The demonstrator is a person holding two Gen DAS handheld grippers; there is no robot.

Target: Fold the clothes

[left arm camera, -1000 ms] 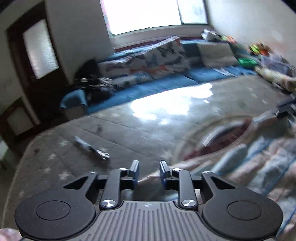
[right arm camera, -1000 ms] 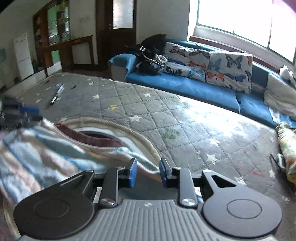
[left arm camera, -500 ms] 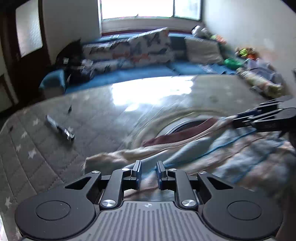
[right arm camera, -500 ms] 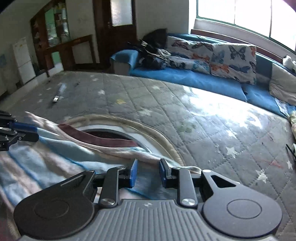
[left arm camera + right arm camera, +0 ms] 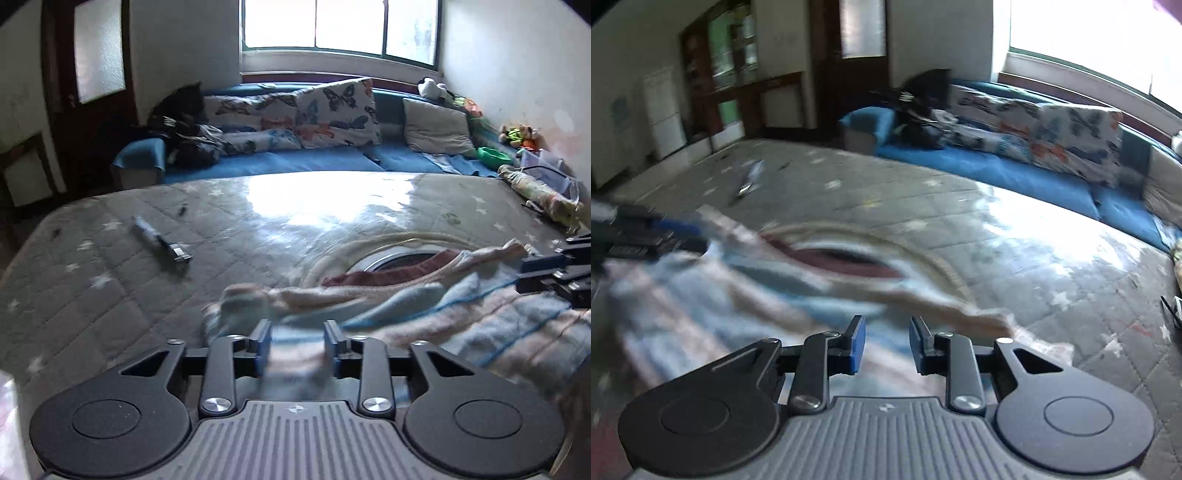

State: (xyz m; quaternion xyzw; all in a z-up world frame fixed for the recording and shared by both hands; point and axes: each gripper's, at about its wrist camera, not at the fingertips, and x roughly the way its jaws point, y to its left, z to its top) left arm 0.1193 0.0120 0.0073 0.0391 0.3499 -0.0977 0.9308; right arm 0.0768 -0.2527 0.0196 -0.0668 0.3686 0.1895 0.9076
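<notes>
Only in the left view, green toys [image 5: 517, 133]; both hand-held grippers [image 5: 297, 345] [image 5: 884, 345] parted over striped garment [image 5: 424, 306].

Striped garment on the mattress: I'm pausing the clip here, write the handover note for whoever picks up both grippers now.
Left gripper: fingers apart, striped garment bunched between them; grip uncertain.
Right gripper: same, fingers apart over the garment's other side; blur hides any contact.
Garment: lying spread on the quilted mattress, neckline facing the blue sofa, upper edge rumpled.
Done: garment laid out, both grippers at its near edge.
Left: no finished fold visible; probably grip the edge, fold over, smooth. A small dark object lies on the mattress, apart from the garment.
</notes>
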